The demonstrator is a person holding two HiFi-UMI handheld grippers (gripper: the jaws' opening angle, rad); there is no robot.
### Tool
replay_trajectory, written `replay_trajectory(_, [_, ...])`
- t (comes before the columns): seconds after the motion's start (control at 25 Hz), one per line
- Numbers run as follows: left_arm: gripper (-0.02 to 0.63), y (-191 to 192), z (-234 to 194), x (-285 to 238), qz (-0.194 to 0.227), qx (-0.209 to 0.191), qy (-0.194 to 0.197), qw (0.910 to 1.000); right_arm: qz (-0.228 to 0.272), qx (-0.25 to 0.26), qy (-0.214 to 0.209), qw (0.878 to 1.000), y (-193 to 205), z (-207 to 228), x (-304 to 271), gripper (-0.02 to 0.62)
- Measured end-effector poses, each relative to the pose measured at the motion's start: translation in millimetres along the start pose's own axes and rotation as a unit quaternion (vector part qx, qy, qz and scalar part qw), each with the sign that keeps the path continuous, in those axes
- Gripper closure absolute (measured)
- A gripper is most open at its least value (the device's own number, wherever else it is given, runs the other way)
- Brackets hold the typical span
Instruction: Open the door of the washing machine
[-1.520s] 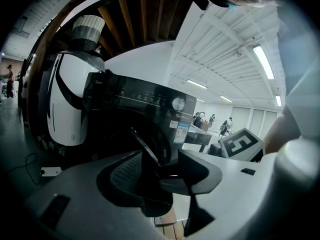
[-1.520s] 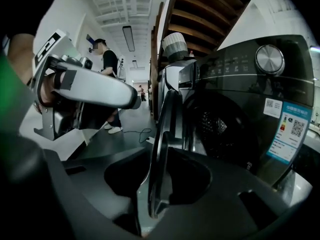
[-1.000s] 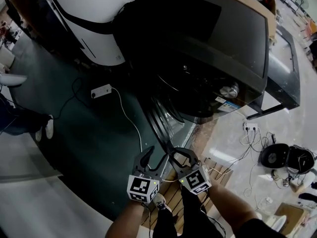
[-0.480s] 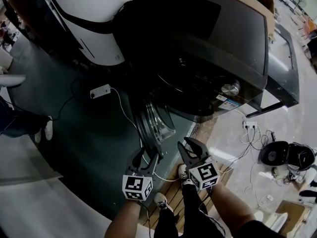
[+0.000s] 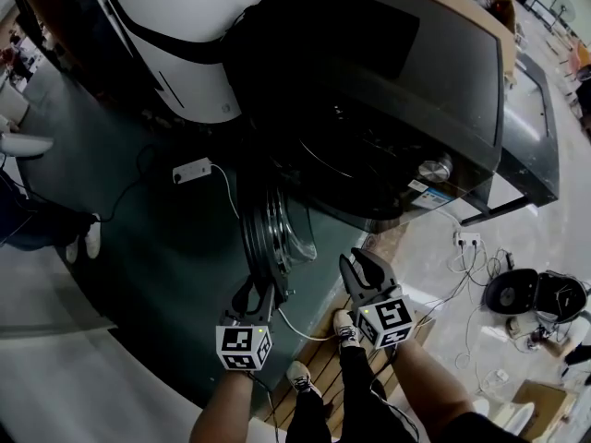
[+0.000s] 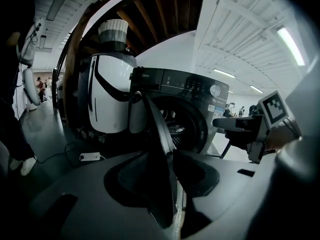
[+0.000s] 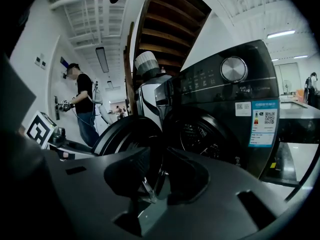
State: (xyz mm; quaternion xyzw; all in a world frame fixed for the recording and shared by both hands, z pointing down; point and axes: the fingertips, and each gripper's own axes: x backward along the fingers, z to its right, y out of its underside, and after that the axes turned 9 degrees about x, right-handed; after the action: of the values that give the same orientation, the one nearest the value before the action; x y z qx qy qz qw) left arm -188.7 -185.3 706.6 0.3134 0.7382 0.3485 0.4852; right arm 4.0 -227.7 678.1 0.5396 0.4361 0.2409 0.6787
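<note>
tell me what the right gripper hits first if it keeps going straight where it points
Probably the rim of the open door, which lines up between the jaws of the right gripper, though depth is unclear. Those jaws have just been closing, with nothing held between them.

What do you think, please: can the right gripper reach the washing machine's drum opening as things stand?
Probably yes: the washing machine door is swung aside, so the drum opening faces the right gripper with nothing between.

The left forearm [image 5: 220, 412] and right forearm [image 5: 427, 384] reach forward side by side. The left claw [image 5: 258, 293], tipped downward, has just been closing its jaws onto the door rim [image 5: 268, 233]. The right claw [image 5: 362, 260] has been narrowing too, jaws still apart and empty.
</note>
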Motion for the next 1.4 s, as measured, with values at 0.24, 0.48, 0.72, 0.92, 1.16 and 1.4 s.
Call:
replay_trajectory(0.24, [0.436,-1,-15,8,-0.002,-0.01,-0.008,0.9999,0.012,-0.001,-0.001,1.0,-13,-5,0,0.488])
replay_trajectory(0.48, [0.437,-4,-28,14,-0.002,-0.013,-0.016,0.9998,0.01,0.001,-0.003,1.0,-15,-6,2,0.491])
replay_trajectory(0.72, [0.437,-4,-46,22,0.001,0.002,-0.033,0.9994,0.009,0.005,-0.001,1.0,-12,-6,1,0.491])
replay_trajectory(0.92, [0.445,-6,-63,30,0.005,0.017,-0.059,0.9981,0.0,0.002,-0.006,1.0,-12,-12,2,0.492])
replay_trajectory(1.16, [0.445,-8,-78,37,0.007,0.02,-0.079,0.9966,0.011,0.008,-0.006,1.0,-17,-16,3,0.493])
replay_trajectory(1.4, [0.445,-12,-81,48,0.008,0.032,-0.087,0.9956,0.016,0.011,-0.006,1.0,-30,-17,9,0.493])
